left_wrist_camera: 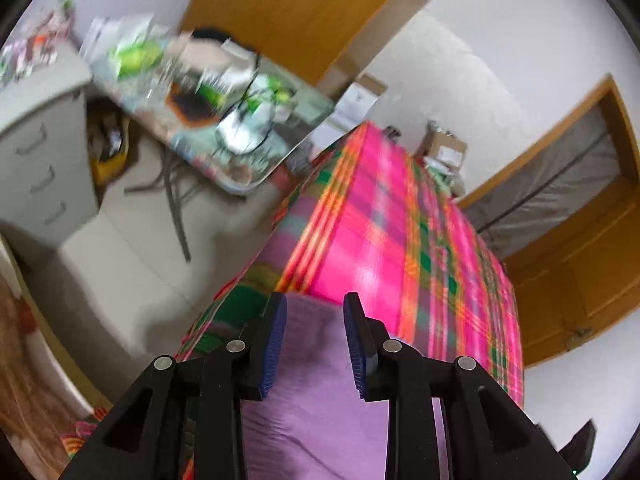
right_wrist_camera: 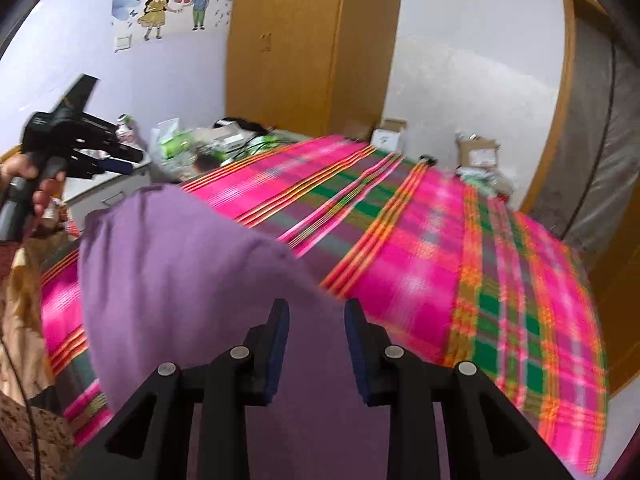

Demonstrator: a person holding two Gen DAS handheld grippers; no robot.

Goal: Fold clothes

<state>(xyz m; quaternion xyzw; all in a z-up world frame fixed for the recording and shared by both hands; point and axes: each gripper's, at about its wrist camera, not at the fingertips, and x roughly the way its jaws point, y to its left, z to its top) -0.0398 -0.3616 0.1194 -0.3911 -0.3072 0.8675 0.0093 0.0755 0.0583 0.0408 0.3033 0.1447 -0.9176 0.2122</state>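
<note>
Right wrist view: the big bed with the pink, green and orange checked blanket (right_wrist_camera: pixel 400 240) fills the middle. The soft purple cloth (right_wrist_camera: pixel 180 260) bulges up at lower left. Both the right gripper (right_wrist_camera: pixel 317 332) and the left gripper (left_wrist_camera: pixel 315 328) have jaws partly apart over it, pinching nothing, so it could flop down crooked.

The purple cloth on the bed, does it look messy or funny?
Yes, a bit. The purple cloth is not lying flat on the pink plaid bedcover: in the right wrist view it bulges up in a rounded hump, unfolded. The side table beyond the bed is cluttered too. Nothing looks spilled or torn.
</note>
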